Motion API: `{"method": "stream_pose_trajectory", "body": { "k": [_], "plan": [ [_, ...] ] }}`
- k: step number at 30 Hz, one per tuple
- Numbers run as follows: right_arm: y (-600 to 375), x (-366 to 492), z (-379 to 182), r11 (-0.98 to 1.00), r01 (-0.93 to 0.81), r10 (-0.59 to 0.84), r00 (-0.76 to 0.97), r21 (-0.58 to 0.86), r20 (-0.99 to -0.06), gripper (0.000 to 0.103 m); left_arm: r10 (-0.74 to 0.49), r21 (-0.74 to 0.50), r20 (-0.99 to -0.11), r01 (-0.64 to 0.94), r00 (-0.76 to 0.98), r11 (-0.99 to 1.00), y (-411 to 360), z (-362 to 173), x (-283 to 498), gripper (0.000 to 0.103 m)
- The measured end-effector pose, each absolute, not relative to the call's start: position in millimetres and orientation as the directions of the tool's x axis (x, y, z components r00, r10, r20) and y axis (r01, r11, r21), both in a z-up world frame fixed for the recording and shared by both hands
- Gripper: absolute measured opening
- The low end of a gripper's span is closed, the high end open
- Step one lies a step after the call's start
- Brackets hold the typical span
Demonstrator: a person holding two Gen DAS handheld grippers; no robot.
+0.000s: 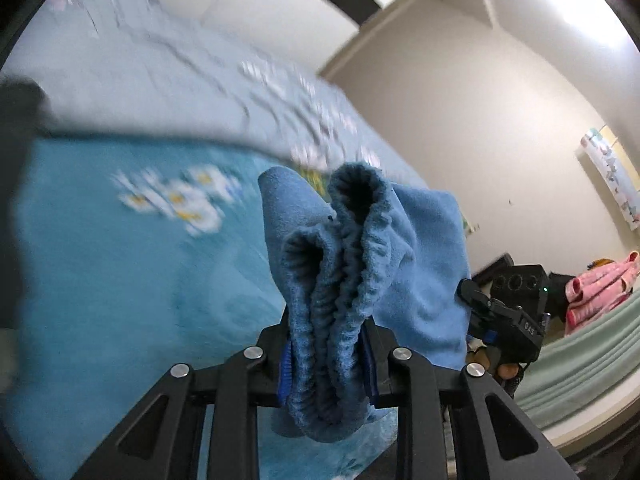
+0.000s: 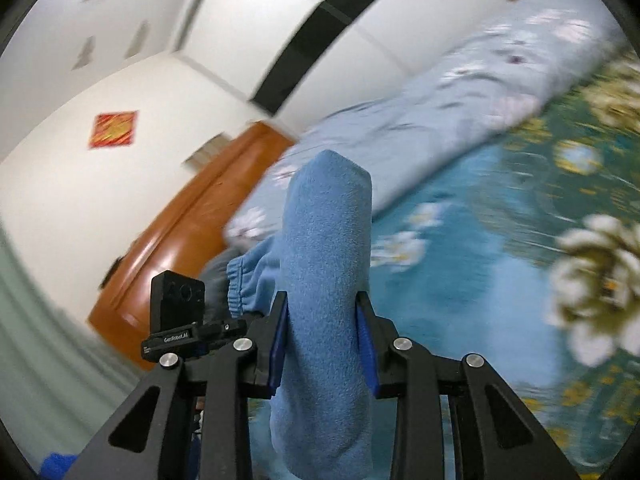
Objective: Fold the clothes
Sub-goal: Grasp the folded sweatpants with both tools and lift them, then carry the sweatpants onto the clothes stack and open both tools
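Bedroom setting: both grippers work above a bed. Left gripper has its jaws clamped on the gathered elastic waistband of the blue fleece garment; right gripper has its jaws clamped on a smooth fold of it, probably to spread it for folding. Below lies the teal floral bedsheet; beyond, a pale quilt, brown headboard, white walls.
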State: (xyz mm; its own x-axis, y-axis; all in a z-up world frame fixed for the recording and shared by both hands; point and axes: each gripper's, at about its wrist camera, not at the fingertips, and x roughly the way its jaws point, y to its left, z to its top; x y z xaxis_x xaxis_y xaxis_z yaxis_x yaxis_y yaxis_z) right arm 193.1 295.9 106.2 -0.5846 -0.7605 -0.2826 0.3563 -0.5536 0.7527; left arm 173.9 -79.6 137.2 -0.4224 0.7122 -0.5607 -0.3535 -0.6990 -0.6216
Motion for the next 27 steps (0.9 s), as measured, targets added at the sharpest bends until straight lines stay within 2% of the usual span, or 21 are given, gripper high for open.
{"method": "stream_pose_trajectory", "body": {
  "k": [7, 14, 18, 27],
  "plan": [
    [167.3, 144.2, 176.3, -0.461, 0.502, -0.867, -0.430, 0.732, -0.251, 0.033, 0.604, -0.528, -0.528, -0.326, -0.597, -0.784, -209.3, 223.4, 200.4, 0.029],
    [16.8, 79.9, 216.5, -0.391, 0.553, -0.919, -0.280, 0.736, -0.278, 0.033, 0.483, -0.499, -0.516, -0.211, -0.707, -0.841, -339.0, 259.5, 198.6, 0.029],
    [-51.5, 50.8, 221.3, -0.376, 0.565, -0.926, -0.210, 0.735, -0.312, 0.033, 0.442, -0.533, -0.508, -0.133, -0.739, -0.836, -402.6, 248.6, 189.5, 0.029],
    [-129.5, 3.4, 172.9, -0.427, 0.529, -0.897, -0.146, 0.734, -0.417, 0.033, 0.445, -0.624, -0.506, -0.042, -0.738, -0.780, -480.3, 174.5, 166.1, 0.030]
  ]
}}
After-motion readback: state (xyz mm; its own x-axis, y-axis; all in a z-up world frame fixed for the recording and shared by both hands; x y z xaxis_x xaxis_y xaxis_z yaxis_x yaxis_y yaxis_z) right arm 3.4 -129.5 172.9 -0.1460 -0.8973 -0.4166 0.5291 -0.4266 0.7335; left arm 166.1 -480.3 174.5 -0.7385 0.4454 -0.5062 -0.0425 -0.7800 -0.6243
